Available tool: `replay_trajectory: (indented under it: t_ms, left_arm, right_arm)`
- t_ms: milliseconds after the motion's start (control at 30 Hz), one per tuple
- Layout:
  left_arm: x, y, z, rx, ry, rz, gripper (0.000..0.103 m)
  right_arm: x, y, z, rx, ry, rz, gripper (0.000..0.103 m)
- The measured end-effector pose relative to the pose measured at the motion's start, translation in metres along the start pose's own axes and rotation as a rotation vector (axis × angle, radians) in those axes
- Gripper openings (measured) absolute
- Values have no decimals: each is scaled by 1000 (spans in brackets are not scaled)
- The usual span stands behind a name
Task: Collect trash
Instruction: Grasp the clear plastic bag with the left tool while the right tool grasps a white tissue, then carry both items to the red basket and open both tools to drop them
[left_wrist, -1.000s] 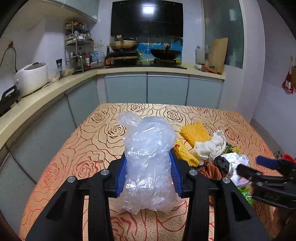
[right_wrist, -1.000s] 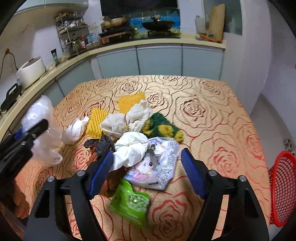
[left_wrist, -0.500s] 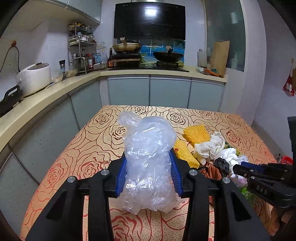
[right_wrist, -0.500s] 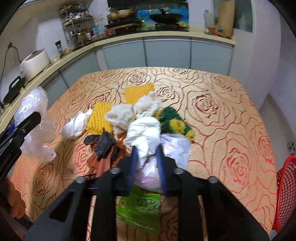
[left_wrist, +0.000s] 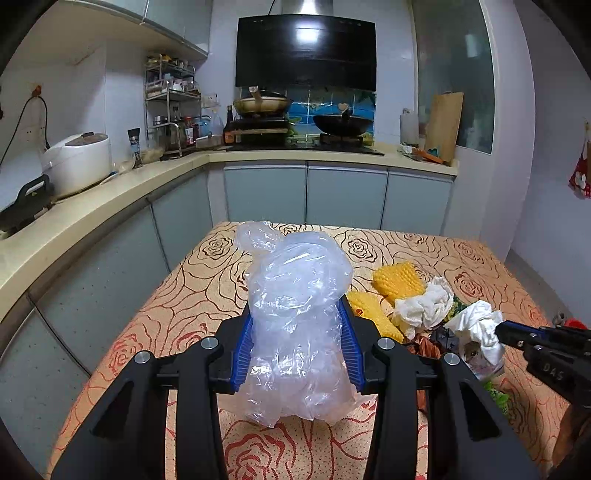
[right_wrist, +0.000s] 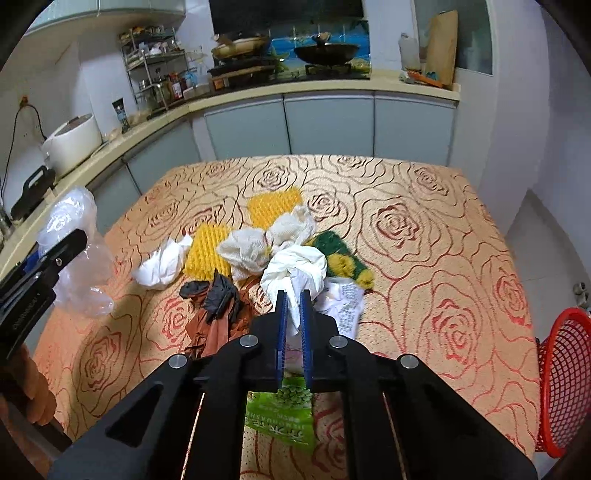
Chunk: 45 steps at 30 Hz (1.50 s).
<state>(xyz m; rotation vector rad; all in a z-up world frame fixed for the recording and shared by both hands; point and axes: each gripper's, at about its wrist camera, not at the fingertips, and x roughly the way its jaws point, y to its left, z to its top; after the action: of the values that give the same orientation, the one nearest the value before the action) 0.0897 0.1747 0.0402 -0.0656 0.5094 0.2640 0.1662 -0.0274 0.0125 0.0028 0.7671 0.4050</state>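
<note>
R gripper (right_wrist: 291, 295), wide open over the pile a sec ago, is now pinching the white crumpled bag (right_wrist: 295, 267) w/ jaws nearly together, lifting it off the table (right_wrist: 424, 236). L gripper (left_wrist: 297, 321) is still clamping the clear plastic bag (left_wrist: 295, 314), held above table's left side. So 2 pcs are secured; red basket (right_wrist: 561, 376) is sitting at far right, probably the drop spot.

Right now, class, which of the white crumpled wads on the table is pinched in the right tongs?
The smooth white crumpled wad nearest the right tongs, at the pile's centre. The textured cream wads behind it and the white wad far left lie free.
</note>
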Motion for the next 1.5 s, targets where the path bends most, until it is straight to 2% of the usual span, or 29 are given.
replay_trajectory:
  t_ms: [433,900,1100,1500]
  left_arm:
    - [-19,-22,13,34,-55,-43,40]
    - [-39,-72,24,94,-102,-128,40]
    - [-46,-98,26,122,-113,-180,40]
    - [-59,-169,29,198,-141,-317,40]
  right_arm:
    - [-50,-20,6,35,-110,-19,7]
    - [-90,-44,4,63,-182,-46,7]
    - [-106,-59,2,77,-206,-72,7]
    - [-144,-113,-12,137,-257,-183,7]
